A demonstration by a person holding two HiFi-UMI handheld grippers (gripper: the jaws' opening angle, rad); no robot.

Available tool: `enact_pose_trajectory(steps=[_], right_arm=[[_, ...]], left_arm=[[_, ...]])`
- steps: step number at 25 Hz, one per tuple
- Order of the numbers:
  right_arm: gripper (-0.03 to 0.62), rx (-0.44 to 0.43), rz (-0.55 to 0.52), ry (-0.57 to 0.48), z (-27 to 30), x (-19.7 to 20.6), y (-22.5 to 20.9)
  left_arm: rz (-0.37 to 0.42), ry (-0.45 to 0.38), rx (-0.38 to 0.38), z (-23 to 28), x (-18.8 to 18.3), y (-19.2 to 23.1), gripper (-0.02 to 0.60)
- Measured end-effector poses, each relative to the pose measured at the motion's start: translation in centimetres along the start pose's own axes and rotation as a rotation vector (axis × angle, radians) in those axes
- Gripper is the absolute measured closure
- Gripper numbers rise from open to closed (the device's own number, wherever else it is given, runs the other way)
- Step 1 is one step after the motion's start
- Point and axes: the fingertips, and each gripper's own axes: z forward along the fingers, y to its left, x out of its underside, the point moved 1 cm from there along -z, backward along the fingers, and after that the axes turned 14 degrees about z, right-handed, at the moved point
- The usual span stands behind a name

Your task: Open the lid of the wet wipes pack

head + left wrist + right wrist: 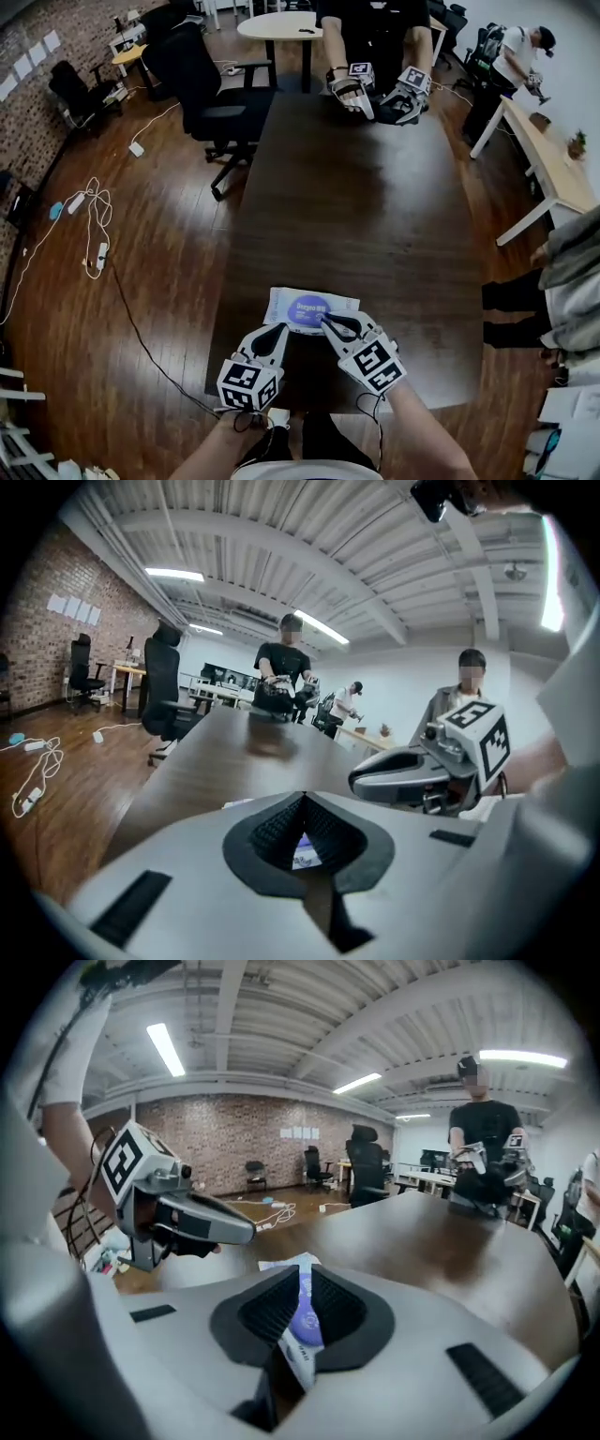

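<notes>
Purple lid (308, 310) of the white wet wipes pack (281, 301), which lies long side left to right at the tabletop's (356, 206) near edge, is pinched in your closed right gripper (327, 322), while your left gripper (280, 330), shut and empty, hovers just beside the pack's near-left edge.

Print on wet wipes pack (292, 304) unreadable — near edge apparently hidden under right gripper (328, 322).

Left gripper (280, 330) and right gripper (327, 322) have closed fingers.

Glossy wood table (375, 234); seemingly plastic pack (286, 305).
</notes>
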Motion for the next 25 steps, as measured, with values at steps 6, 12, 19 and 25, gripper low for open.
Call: enact_pose_trajectory(steps=[6,12,19,25], right_arm=[[0.408,-0.083,-0.202,0.212,4.4,2.7,-1.5],[0.287,-0.139,-0.293,0.312,7.1,4.8,-1.9],[0.273,-0.151,-0.334,0.383,8.9,5.8,-2.4],[0.273,-0.191,-0.284,0.407,9.7,5.8,-2.6]], left_arm=[[-0.05,0.123,-0.044,3.5,4.0,0.7,0.581],[-0.081,0.181,-0.074,5.0,7.6,1.2,0.581],[-0.111,0.239,-0.068,5.9,9.4,1.7,0.58],[-0.124,0.281,-0.065,6.3,9.8,2.3,0.581]])
